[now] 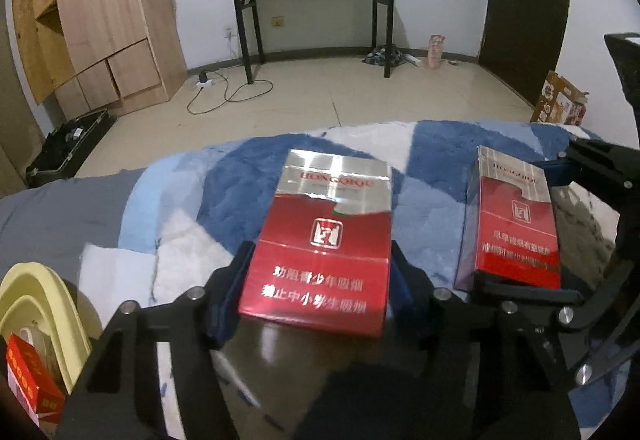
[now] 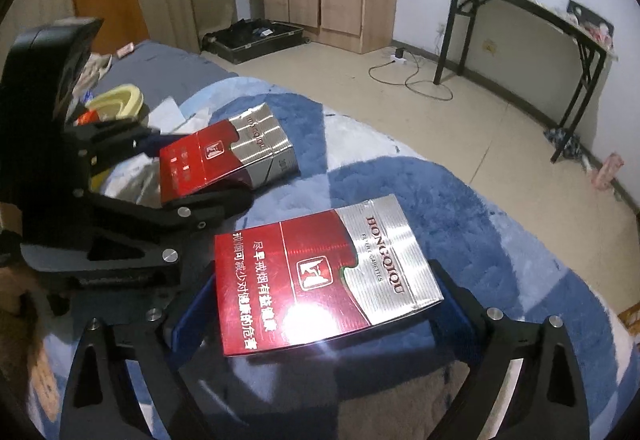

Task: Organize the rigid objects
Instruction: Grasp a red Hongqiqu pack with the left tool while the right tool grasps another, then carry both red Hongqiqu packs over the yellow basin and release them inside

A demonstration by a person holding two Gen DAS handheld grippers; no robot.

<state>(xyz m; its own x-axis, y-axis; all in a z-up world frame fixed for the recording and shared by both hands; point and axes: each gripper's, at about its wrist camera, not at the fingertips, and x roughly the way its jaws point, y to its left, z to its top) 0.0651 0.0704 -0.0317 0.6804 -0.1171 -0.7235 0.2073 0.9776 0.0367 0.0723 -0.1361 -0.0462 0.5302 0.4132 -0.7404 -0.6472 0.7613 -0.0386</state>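
Grippers are each clamping one red-and-silver cigarette pack over the blue plush blanket (image 2: 500,224). The left gripper (image 1: 320,280) is pinching the left pack (image 1: 320,252) between its fingers; the right gripper (image 2: 320,304) is likewise pinching the right pack (image 2: 324,276), the two packs sitting just beside each other.

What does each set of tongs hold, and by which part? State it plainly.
The left tongs clamp one red-and-silver cigarette pack by the long sides of its red lower half. The right tongs clamp a second pack across its short ends.
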